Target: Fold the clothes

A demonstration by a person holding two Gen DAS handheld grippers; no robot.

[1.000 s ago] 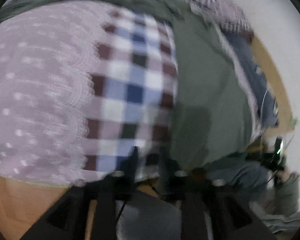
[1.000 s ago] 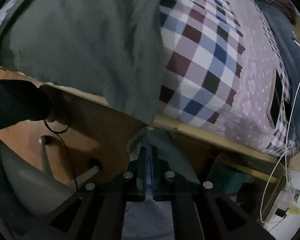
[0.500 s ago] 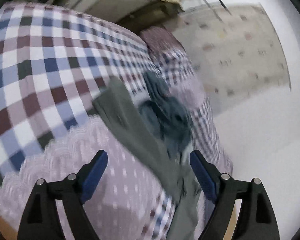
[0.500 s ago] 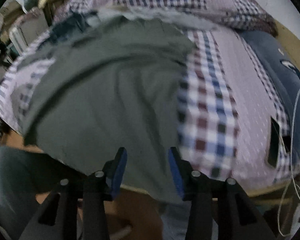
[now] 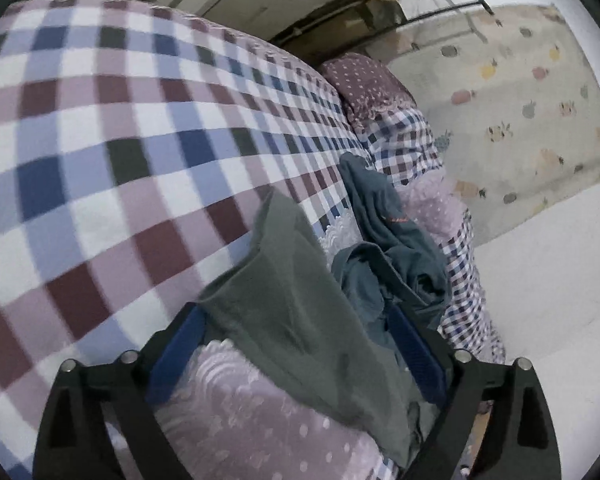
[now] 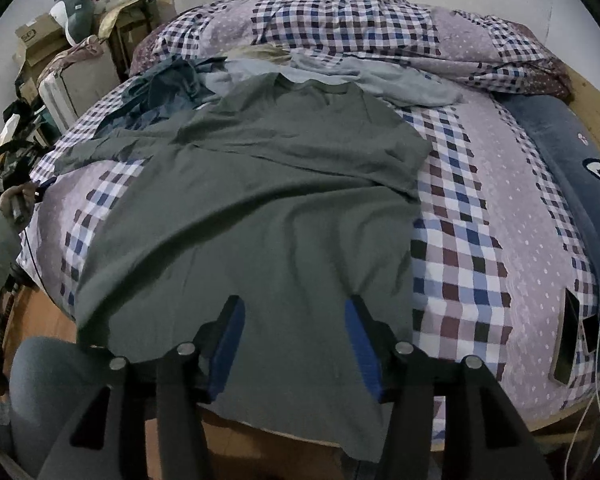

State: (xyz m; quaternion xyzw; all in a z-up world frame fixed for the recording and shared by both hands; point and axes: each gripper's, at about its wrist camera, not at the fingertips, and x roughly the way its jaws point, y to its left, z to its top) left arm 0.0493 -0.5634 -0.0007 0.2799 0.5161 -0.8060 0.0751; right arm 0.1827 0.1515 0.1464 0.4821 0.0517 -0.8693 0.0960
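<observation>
A grey-green T-shirt lies spread front-up on the checked bed cover, neck at the far side, hem hanging over the near edge. My right gripper hovers above the hem, its jaws opening, the blue pads clear of the cloth. In the left wrist view the shirt's sleeve runs between the blue pads of my left gripper; its jaws are opening wide and the pads do not press on it.
A crumpled dark blue garment lies beside the sleeve and a light grey one behind the collar. A checked quilt is heaped at the back, a blue pillow and a phone at the right, boxes at the left.
Both grippers let go and their jaws spread. The right one rose from below the bed edge to above the hem. The left one swung across the bed and rolled to the sleeve.
</observation>
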